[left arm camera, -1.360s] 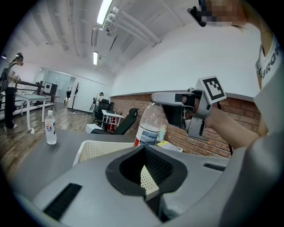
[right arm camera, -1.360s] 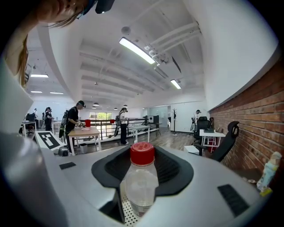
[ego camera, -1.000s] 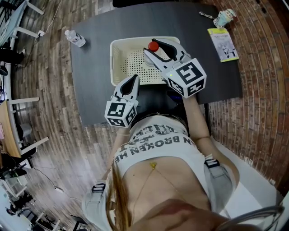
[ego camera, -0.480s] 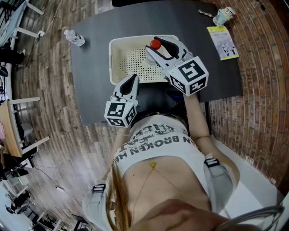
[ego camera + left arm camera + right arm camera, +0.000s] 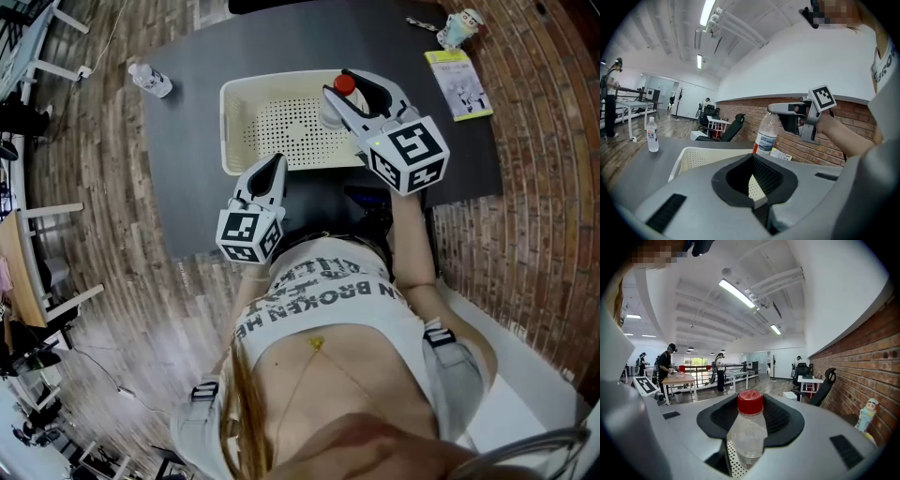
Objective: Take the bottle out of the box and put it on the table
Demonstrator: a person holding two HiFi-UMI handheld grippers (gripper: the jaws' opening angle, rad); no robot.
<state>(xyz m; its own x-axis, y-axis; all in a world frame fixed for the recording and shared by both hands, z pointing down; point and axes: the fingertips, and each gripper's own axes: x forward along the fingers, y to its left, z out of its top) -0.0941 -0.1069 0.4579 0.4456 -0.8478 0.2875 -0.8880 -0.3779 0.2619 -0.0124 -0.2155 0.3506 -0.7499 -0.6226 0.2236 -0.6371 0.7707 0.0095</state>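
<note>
Over box (image 5: 226, 122): bottle (image 5: 748, 427) in R gripper (image 5: 340, 86).

Clear bottle (image 5: 746, 434), red cap (image 5: 750, 402), white-and-blue label (image 5: 765, 142). Cream box (image 5: 230, 122), dotted with holes. Dark grey worktop (image 5: 187, 131). Brown plank floor (image 5: 103, 187). Red brick wall (image 5: 876, 348) at right.

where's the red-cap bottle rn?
Head view, upper right of centre: the bottle is upright between the right gripper's fingers, at the right end of the white box on the dark table.

The dark table (image 5: 187, 131) carries a white box (image 5: 226, 122) at its centre, a spare bottle (image 5: 152, 80) far left, and a leaflet (image 5: 457, 84) and figurine (image 5: 459, 29) far right.
</note>
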